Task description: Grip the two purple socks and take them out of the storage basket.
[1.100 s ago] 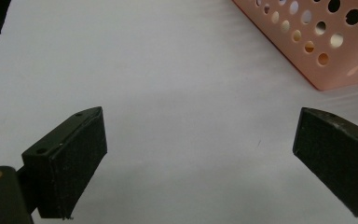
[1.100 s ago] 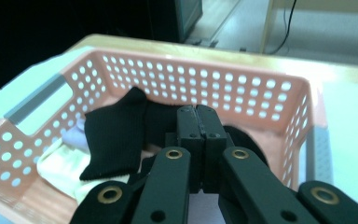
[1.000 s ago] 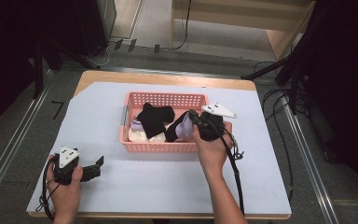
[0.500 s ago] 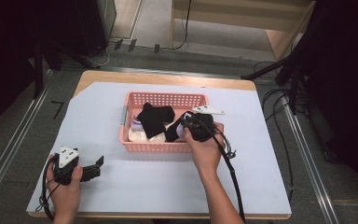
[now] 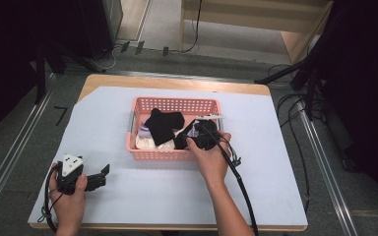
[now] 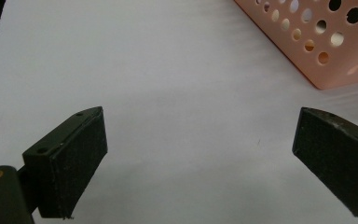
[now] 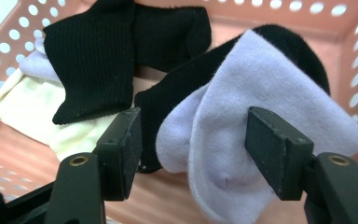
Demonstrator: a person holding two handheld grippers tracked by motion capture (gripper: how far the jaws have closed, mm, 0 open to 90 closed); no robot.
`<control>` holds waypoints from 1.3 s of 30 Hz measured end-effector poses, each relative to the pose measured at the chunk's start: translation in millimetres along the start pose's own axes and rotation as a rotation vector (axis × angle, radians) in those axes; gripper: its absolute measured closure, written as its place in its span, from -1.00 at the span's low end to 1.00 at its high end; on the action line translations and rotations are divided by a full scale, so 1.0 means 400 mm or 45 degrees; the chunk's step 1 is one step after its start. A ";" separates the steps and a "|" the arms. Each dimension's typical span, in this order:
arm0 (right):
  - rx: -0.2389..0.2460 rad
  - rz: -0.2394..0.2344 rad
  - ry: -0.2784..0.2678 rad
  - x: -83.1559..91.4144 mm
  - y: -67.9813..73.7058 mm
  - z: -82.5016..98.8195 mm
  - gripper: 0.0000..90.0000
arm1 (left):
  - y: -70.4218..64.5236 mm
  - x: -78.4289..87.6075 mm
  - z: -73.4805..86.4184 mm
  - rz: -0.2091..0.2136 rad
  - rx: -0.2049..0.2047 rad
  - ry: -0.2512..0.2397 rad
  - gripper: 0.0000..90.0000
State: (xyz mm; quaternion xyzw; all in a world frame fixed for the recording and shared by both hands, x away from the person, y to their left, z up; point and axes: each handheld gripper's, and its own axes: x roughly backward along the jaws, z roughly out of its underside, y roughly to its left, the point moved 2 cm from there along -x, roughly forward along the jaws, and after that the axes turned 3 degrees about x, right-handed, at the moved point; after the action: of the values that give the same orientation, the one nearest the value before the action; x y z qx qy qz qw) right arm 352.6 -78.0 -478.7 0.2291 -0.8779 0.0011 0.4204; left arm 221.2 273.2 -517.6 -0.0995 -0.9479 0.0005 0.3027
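At the near left corner of the white-covered table, the left gripper lies low in the person's left hand, its 2 jaws spread wide over bare cloth with nothing between them. Farther in, the right gripper dips into the pink basket, its body largely masked in the high view by the right hand; its jaws have just been opening and now stand apart on either side of a lavender sock, the pads clear of the fabric, so the sock is released. That sock lies in the basket's right half, partly over a black sock, its long axis running from near the jaws up toward the far right wall. Beyond, a second black sock overlaps a cream sock, whose full outline is hidden.
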 end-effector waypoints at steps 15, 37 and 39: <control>-0.098 -0.004 0.034 -0.008 -0.020 -0.011 0.91 | 0.002 -0.002 0.000 0.002 0.003 0.007 -0.91; -0.089 0.042 0.064 -0.044 -0.022 -0.006 0.45 | 0.001 -0.003 0.000 0.003 0.006 0.009 -0.89; -0.083 0.033 0.049 -0.040 -0.023 -0.004 0.70 | 0.001 -0.003 0.000 0.003 0.007 0.007 -0.88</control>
State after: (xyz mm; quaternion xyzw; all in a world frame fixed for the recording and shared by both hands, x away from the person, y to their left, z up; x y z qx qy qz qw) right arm 366.3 -79.6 -491.3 0.2037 -0.8721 -0.0174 0.4446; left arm 222.5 273.4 -518.3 -0.0999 -0.9469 0.0031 0.3057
